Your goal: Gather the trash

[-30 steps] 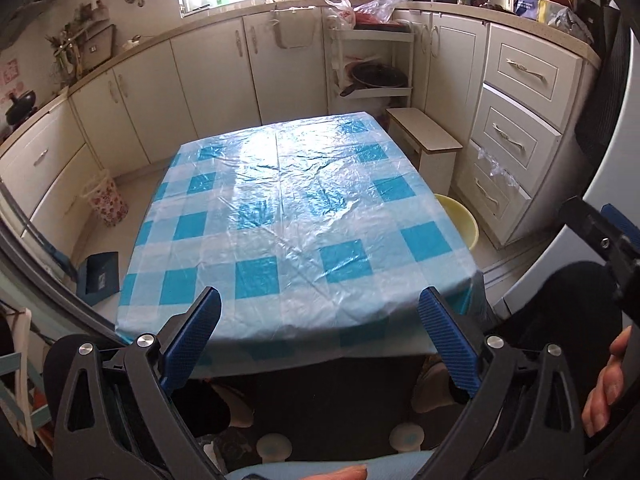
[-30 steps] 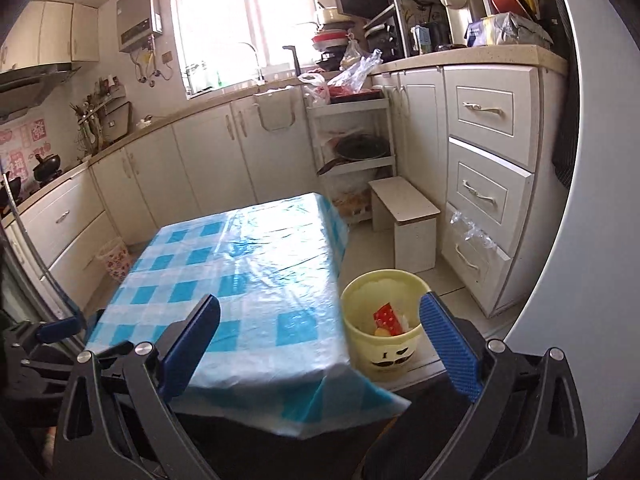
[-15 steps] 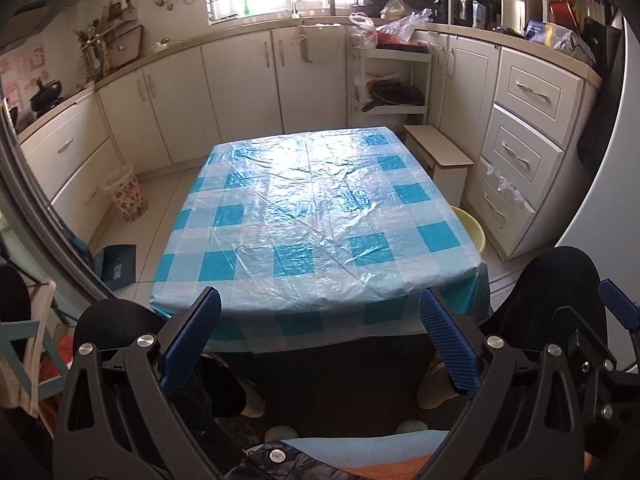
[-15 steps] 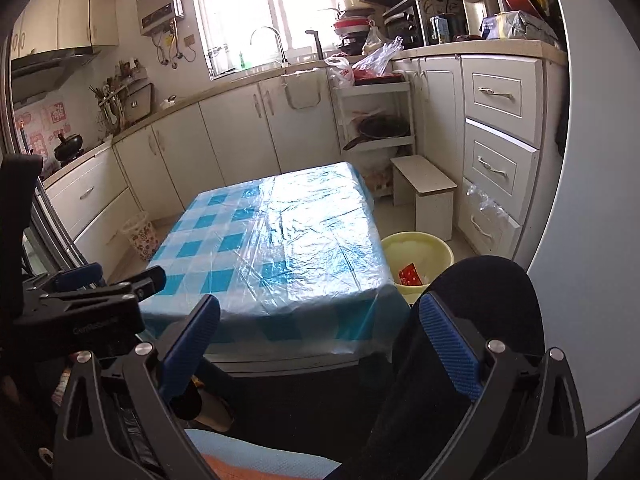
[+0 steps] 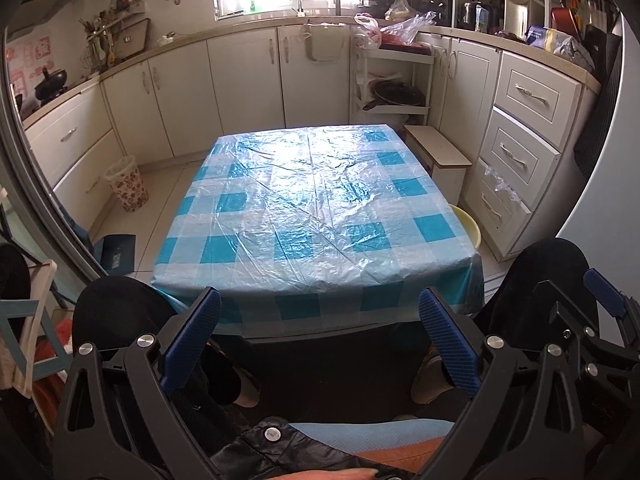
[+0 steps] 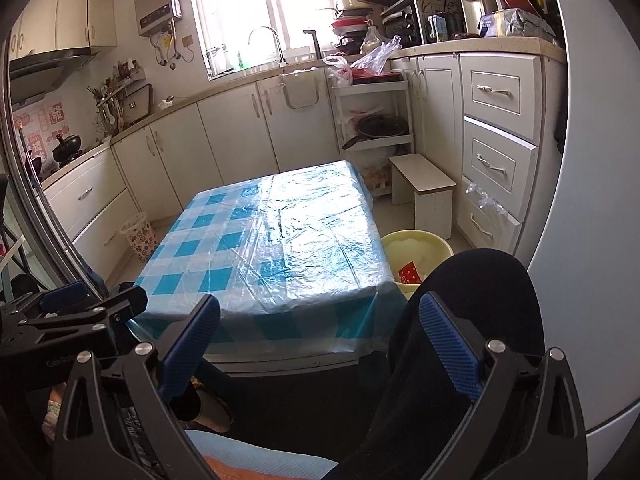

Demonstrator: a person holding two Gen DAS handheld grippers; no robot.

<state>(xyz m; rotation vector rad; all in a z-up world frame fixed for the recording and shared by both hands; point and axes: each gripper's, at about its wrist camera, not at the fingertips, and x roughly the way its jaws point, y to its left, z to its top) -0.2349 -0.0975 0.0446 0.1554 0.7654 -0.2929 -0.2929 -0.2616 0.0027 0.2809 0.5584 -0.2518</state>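
Both tools (image 5: 320, 336) (image 6: 320, 344) agape, empty; bin (image 6: 416, 254) maybe part-filled.

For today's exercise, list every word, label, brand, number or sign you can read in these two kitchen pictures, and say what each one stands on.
"Gaav…": pale lettering on the left gripper body, cut off, rest unreadable.
Red wall posters: large characters, too blurred to read.
Blue carton on the counter: print too small.
Red packet in the yellow bucket: white marks, unreadable.
Nothing else is legible.

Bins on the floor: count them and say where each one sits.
2. A yellow bucket stands right of the table, with red trash inside. A flowered basket stands left, by the cabinets. Others may be hidden.
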